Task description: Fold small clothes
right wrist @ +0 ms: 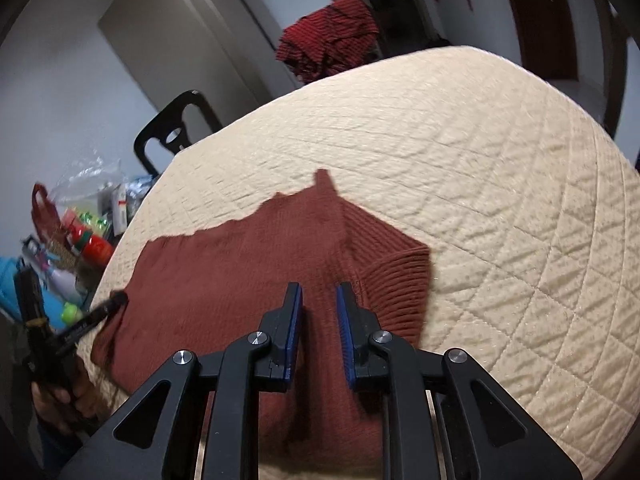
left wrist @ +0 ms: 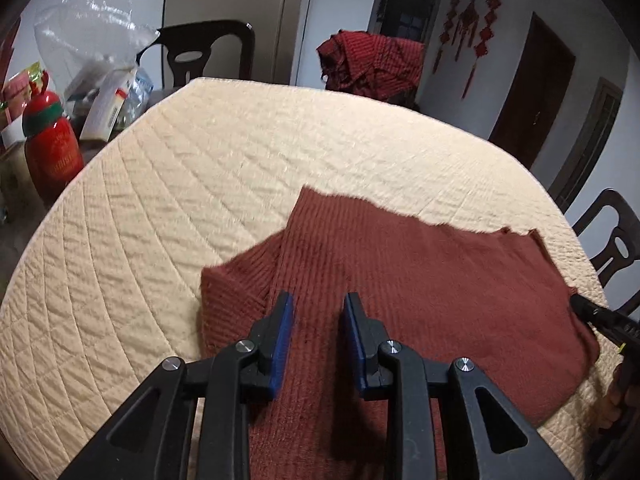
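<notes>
A rust-brown ribbed sweater [left wrist: 400, 280] lies flat on the quilted cream cover [left wrist: 200, 168] of the desk, near its front edge. Its long axis runs side to side across the desk, with one ribbed cuff [left wrist: 228, 292] folded inward at the left end and another [right wrist: 400, 280] at the right end.

Left wrist view: the left hand-held gripper [left wrist: 318, 308] hovers over the left part of the sweater, its blue pads a narrow gap apart; whether they pinch any cloth cannot be told. The tip of the other tool enters at the right edge, at the sweater's far end.

Right wrist view: the right hand-held gripper [right wrist: 319, 300] stands over the right part of the sweater beside the cuff, pads narrowly apart, grip likewise unclear. Only this view shows the person's left hand [right wrist: 60, 392] around its tool's handle.

Surroundings: a red checked cloth [left wrist: 372, 64] draped beyond the desk's far edge, a dark chair [left wrist: 208, 52], a red bottle [left wrist: 50, 136] and a clear plastic bag [left wrist: 92, 36] at the left. Nothing lies between either tool and the sweater.
</notes>
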A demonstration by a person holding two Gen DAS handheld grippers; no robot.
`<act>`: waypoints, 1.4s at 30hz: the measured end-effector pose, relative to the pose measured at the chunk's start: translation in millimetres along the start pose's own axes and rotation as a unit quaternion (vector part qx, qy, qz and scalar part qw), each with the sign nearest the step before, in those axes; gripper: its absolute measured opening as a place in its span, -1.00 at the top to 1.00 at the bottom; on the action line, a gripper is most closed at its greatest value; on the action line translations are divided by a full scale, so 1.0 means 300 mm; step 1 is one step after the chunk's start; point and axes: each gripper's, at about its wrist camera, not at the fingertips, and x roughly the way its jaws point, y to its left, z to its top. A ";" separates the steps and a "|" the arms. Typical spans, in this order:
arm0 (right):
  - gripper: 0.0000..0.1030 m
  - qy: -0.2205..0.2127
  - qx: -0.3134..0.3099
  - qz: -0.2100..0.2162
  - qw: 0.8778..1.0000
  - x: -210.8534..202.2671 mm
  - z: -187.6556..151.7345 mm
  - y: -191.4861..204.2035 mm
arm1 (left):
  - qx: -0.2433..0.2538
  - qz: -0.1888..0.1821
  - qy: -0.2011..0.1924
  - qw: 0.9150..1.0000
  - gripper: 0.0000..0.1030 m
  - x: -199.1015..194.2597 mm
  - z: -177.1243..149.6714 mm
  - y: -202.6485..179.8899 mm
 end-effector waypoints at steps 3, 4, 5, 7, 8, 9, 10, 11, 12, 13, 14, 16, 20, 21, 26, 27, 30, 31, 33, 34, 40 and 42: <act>0.67 -0.001 0.002 0.007 1.000 -0.004 -0.004 -0.011 | 0.003 0.004 -0.005 1.000 0.44 -0.005 -0.010 -0.002; 0.67 -0.002 -0.003 0.004 1.000 -0.005 -0.007 -0.006 | 0.004 0.005 -0.005 1.000 0.44 -0.005 -0.012 -0.003; 0.67 -0.002 -0.005 0.002 1.000 -0.004 -0.007 -0.001 | 0.004 0.006 -0.005 1.000 0.44 -0.005 -0.013 -0.004; 0.66 -0.001 -0.010 -0.001 1.000 -0.003 -0.007 0.002 | 0.004 0.007 -0.005 1.000 0.44 -0.006 -0.013 -0.007; 0.65 0.001 -0.012 -0.001 1.000 -0.001 -0.006 0.004 | 0.003 0.005 -0.005 1.000 0.44 -0.006 -0.012 -0.007; 0.64 0.004 -0.018 -0.003 1.000 -0.001 -0.005 0.008 | 0.002 0.004 -0.005 1.000 0.44 -0.006 -0.012 -0.006; 0.63 0.005 -0.022 -0.004 1.000 0.001 -0.004 0.014 | 0.001 0.003 -0.005 1.000 0.44 -0.006 -0.013 -0.005; 0.63 0.008 -0.026 -0.007 1.000 0.006 0.000 0.018 | 0.000 0.002 -0.005 1.000 0.44 -0.006 -0.013 -0.005; 0.63 0.010 -0.027 -0.009 1.000 0.006 0.002 0.021 | 0.000 0.002 -0.005 1.000 0.44 -0.005 -0.011 -0.004; 0.63 0.012 -0.028 -0.011 0.999 0.006 0.004 0.022 | 0.001 0.003 -0.005 1.000 0.44 -0.006 -0.011 -0.004; 0.63 0.013 -0.030 -0.014 0.999 0.007 0.006 0.026 | 0.002 0.004 -0.005 1.000 0.44 -0.006 -0.012 -0.005; 0.63 0.011 -0.036 -0.022 0.999 0.000 0.007 0.040 | 0.002 0.005 -0.004 1.000 0.44 -0.007 -0.008 -0.005; 0.63 -0.001 -0.070 -0.040 0.997 -0.018 -0.004 0.101 | -0.007 0.004 -0.005 1.000 0.44 -0.026 0.005 0.002; 0.63 -0.003 -0.079 -0.043 0.996 -0.021 -0.008 0.119 | -0.009 0.004 -0.008 1.000 0.44 -0.036 0.007 0.004; 0.63 0.009 -0.138 -0.018 0.990 -0.005 -0.035 0.230 | -0.014 0.016 -0.028 0.999 0.41 -0.088 0.013 0.035; 0.63 0.011 -0.151 -0.017 0.988 0.001 -0.042 0.252 | -0.016 0.018 -0.029 0.999 0.37 -0.092 0.011 0.042; 0.63 0.018 -0.171 0.006 0.985 0.022 -0.063 0.307 | -0.023 0.026 -0.025 0.999 0.35 -0.096 -0.001 0.069; 0.63 0.024 -0.178 0.014 0.984 0.033 -0.070 0.325 | -0.026 0.028 -0.023 0.999 0.35 -0.095 -0.007 0.078; 0.68 0.033 -0.198 0.024 0.979 0.057 -0.088 0.363 | -0.032 0.031 -0.019 0.999 0.35 -0.093 -0.018 0.088; 0.72 0.038 -0.208 0.030 0.977 0.069 -0.095 0.381 | -0.035 0.031 -0.017 0.999 0.35 -0.093 -0.024 0.093; 0.84 0.060 -0.239 0.044 0.968 0.139 -0.131 0.464 | -0.045 0.032 -0.006 0.998 0.28 -0.073 -0.051 0.111; 0.85 0.067 -0.245 0.044 0.966 0.163 -0.138 0.482 | -0.048 0.031 -0.005 0.998 0.22 -0.069 -0.055 0.115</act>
